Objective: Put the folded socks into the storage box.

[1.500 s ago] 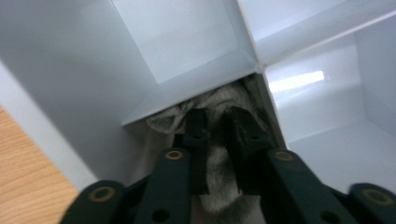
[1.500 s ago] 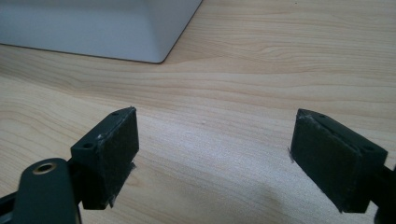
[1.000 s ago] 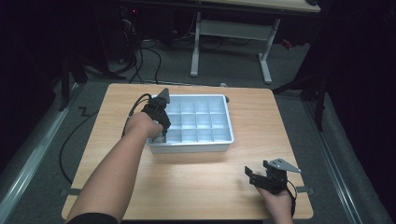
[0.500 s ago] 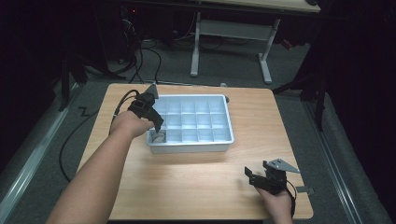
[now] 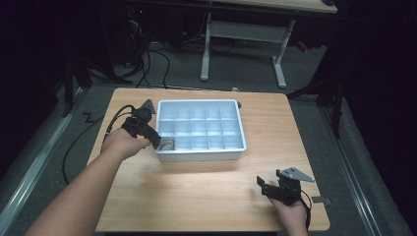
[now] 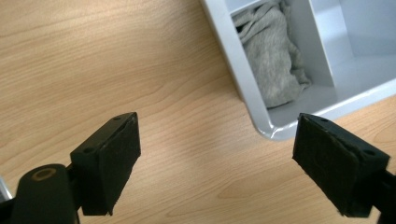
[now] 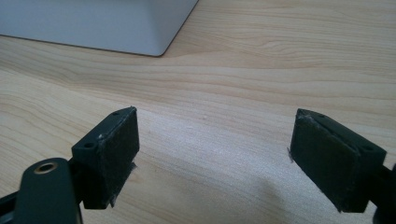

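Dark floor with loose cables surrounds your wooden table (image 5: 206, 187) in the high view, and a second table's white legs (image 5: 241, 44) stand behind it. A pale divided tray (image 5: 231, 147) sits toward the far side; most of its compartments are too dim to read, but a grey cloth (image 5: 167, 144) lies bunched in the near left corner cell. Your left tool (image 5: 147, 125) rests just beside the tray's left wall, its tips hard to make out against your hand. Your right tool (image 5: 275, 186) is near the table's front right edge, well apart from the tray.

From the left gripper view, your left tool (image 6: 217, 154) is spread wide over bare wood, gripping nothing. The tray's corner (image 6: 268, 126) sits between the jaws, and the cloth (image 6: 275, 60) is cut off by the top edge.

From the right gripper view, your right tool (image 7: 212, 154) is likewise spread and empty, with one tray corner (image 7: 154, 42) ahead, its inside hidden.
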Tool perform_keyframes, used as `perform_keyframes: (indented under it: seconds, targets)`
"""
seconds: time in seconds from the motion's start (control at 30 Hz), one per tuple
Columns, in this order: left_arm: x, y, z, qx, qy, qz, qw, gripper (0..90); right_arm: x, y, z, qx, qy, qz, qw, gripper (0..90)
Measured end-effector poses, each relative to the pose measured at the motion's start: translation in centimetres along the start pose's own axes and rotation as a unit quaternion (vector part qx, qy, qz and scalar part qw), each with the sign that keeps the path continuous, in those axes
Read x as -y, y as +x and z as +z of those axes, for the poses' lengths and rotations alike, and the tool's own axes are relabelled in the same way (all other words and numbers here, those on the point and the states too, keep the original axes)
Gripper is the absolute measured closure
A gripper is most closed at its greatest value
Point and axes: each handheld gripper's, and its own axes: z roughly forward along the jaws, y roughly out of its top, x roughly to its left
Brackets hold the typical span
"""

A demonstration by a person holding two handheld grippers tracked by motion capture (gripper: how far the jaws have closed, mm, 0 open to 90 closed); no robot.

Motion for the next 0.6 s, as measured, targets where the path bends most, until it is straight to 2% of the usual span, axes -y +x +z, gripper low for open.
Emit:
perform_keyframes:
  seconds: [0.03,0.07,0.17,0.2,0.3,0.33,0.47,0.5,0.53,0.6]
  targets:
    - [0.5,0.6,-0.3,0.008,-0.006,0.001,1.0,15.8,0.0,0.0,0.0,0.0,0.0,-0.001,1.0,15.8]
    - [0.5,0.6,-0.3,0.008,-0.006,0.001,1.0,15.8,0.0,0.0,0.0,0.0,0.0,-0.001,1.0,15.8]
    - [1.5,1.9,-1.1,0.04,-0.018,-0.011,0.999,15.5,0.1,0.0,0.1,-0.001,0.001,0.0,1.0,16.1]
    - [1.5,1.9,-1.1,0.04,-0.018,-0.011,0.999,15.5,0.1,0.0,0.1,-0.001,0.001,0.0,1.0,16.1]
    - [2.6,2.9,-1.6,0.06,-0.032,-0.017,0.9976,15.6,0.2,0.0,0.1,0.0,0.003,-0.001,1.0,16.2]
    - [3.3,3.6,-1.9,0.072,-0.046,-0.018,0.9962,15.6,0.2,0.0,0.1,0.0,0.004,-0.001,1.0,16.2]
    - [5.2,4.9,-2.1,0.096,-0.078,-0.012,0.9922,15.6,0.2,0.1,0.1,0.001,0.005,-0.003,1.0,16.2]
    - [5.2,4.9,-2.1,0.096,-0.078,-0.012,0.9922,15.6,0.2,0.1,0.1,0.002,0.005,-0.005,1.0,16.2]
    - [6.2,5.4,-2.2,0.105,-0.103,-0.003,0.9892,15.7,0.2,0.1,0.1,0.003,0.005,-0.006,1.0,16.3]
    - [7.4,5.9,-2.3,0.109,-0.132,0.012,0.9852,16.1,0.2,0.2,0.1,0.004,0.005,-0.006,1.0,16.3]
